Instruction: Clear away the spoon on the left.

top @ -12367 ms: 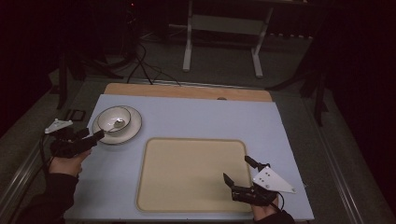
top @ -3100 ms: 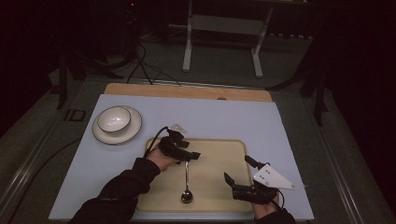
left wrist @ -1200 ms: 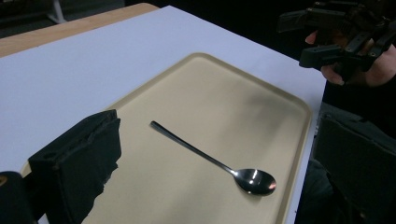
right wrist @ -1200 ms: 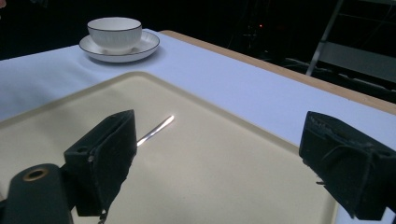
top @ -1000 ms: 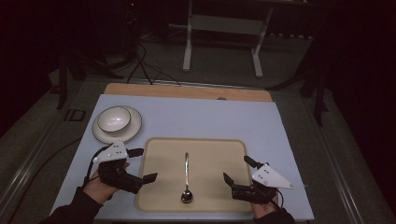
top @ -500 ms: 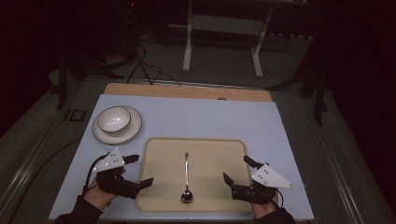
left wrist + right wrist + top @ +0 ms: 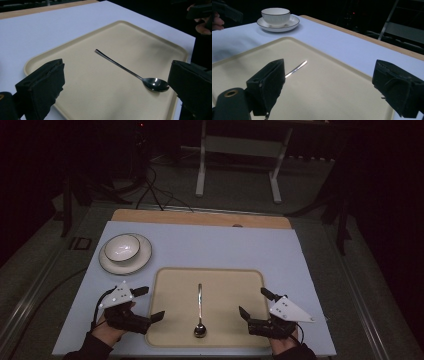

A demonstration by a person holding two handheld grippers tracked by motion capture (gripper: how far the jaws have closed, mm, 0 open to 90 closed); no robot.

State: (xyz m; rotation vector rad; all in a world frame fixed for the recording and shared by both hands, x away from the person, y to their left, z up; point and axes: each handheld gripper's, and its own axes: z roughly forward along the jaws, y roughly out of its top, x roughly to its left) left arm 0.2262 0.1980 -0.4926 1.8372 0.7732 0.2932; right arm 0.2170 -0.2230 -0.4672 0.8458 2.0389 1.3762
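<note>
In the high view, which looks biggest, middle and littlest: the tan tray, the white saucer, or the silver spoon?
1. Tan rectangular plastic tray: biggest.
2. White round saucer under the bowl.
3. Silver metal spoon: thinnest, though about as long as the saucer is wide.

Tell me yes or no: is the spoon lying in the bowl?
No, the spoon lies flat on the beige tray, apart from the bowl on its saucer.

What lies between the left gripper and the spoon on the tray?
Nothing: bare tray separates the left gripper from the spoon, as the high view shows.
</note>
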